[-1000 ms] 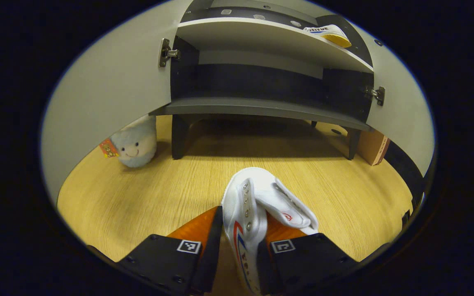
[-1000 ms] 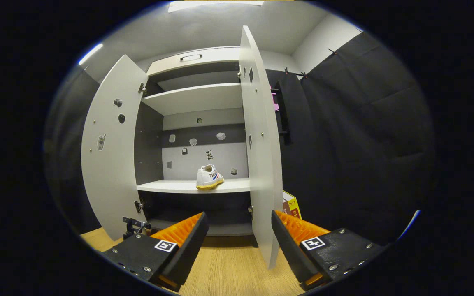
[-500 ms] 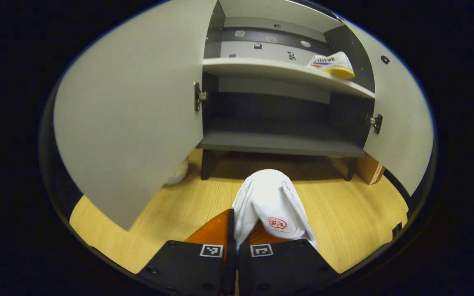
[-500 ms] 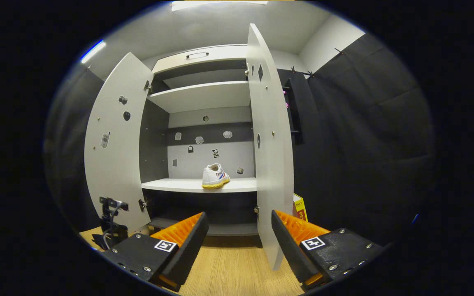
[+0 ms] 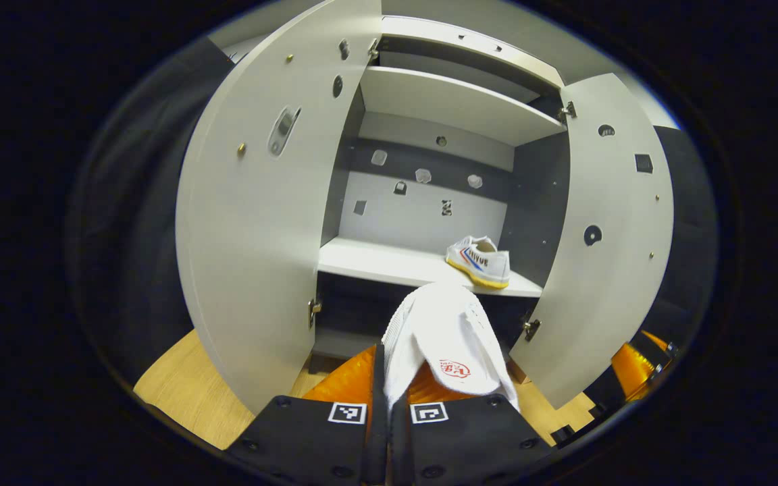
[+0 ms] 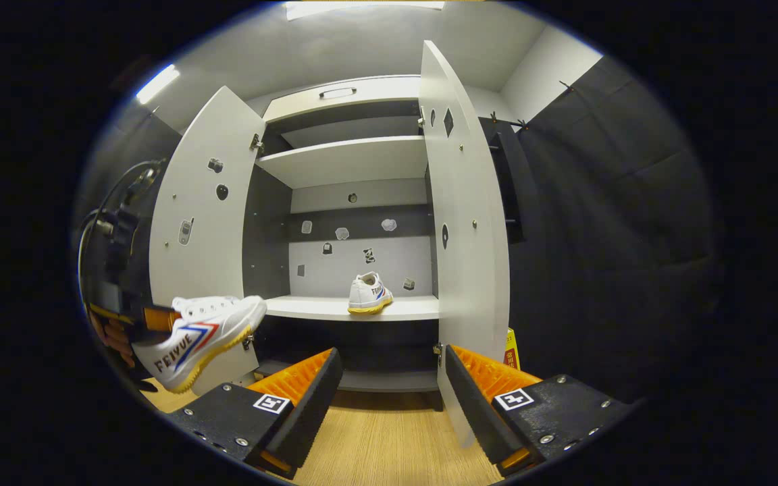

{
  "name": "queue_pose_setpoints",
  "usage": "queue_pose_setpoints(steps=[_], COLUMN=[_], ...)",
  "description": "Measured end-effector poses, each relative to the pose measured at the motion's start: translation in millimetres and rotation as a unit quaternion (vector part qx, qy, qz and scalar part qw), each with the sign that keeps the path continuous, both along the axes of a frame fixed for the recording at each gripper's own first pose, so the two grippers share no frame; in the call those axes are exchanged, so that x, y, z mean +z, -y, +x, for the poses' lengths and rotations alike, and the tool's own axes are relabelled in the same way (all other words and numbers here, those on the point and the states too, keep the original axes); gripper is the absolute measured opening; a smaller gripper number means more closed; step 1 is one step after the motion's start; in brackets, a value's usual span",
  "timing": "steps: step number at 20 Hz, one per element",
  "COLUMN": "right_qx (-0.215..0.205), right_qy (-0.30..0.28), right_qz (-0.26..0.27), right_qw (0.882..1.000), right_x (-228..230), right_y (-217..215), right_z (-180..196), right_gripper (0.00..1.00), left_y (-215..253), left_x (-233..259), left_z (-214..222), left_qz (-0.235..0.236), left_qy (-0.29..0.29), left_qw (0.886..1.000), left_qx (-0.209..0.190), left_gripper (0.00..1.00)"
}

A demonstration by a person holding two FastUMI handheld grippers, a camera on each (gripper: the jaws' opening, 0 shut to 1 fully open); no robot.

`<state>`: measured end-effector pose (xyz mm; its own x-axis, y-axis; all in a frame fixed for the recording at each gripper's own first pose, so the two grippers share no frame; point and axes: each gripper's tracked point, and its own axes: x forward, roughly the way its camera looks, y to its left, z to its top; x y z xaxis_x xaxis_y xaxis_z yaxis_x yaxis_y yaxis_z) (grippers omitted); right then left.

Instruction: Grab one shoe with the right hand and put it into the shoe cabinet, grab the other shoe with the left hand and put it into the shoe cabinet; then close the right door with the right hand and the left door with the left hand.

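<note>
My left gripper (image 5: 389, 378) is shut on a white shoe (image 5: 446, 337), held in the air in front of the open shoe cabinet (image 5: 429, 108). The same held shoe (image 6: 196, 337) with red and blue stripes hangs at the left of the right gripper view, with the left gripper (image 6: 149, 317) and a hand behind it. The other white shoe (image 5: 478, 260) (image 6: 369, 295) rests on the middle shelf (image 5: 375, 260), toward its right side. My right gripper (image 6: 389, 395) stands open and holds nothing, back from the cabinet (image 6: 348, 155). The left door (image 5: 261, 223) (image 6: 200, 223) and right door (image 5: 605, 229) (image 6: 463, 223) are both wide open.
A wooden floor (image 6: 375, 445) (image 5: 179, 391) runs up to the cabinet's base. A cardboard box (image 6: 512, 339) stands behind the right door. An upper shelf (image 6: 348, 158) and a low dark shelf (image 6: 362, 378) hold nothing that I can see. Black cloth (image 6: 598, 223) hangs at the right.
My left gripper has risen from near the floor to the level of the middle shelf with the shoe in it, and the shoe has come into the right gripper view. The right gripper drifted slightly.
</note>
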<state>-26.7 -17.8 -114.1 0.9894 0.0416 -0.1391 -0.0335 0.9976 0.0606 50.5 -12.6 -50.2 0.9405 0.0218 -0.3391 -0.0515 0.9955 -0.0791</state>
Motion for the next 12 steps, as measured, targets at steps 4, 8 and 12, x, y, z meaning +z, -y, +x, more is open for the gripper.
queue_pose_setpoints(steps=[4,8,12], right_qx=[-0.006,-0.009,-0.023], right_qy=[0.009,0.008,0.01], right_qz=[0.0,-0.005,-0.016], right_qw=[1.0,1.0,1.0], right_x=[8.2,12.1,15.0], right_y=[1.9,3.8,9.5], right_z=[-6.8,-16.0,-21.7], right_gripper=[0.94,0.94,0.94], left_y=[9.0,5.5,5.1], left_x=[65.7,75.1,30.2], left_z=[77.5,177.1,256.5], left_qz=[0.004,0.013,0.032], left_qy=[0.03,0.032,-0.022], left_qw=[1.0,0.999,0.999], left_qx=[-0.008,-0.01,-0.003], left_gripper=[0.1,0.1,0.1])
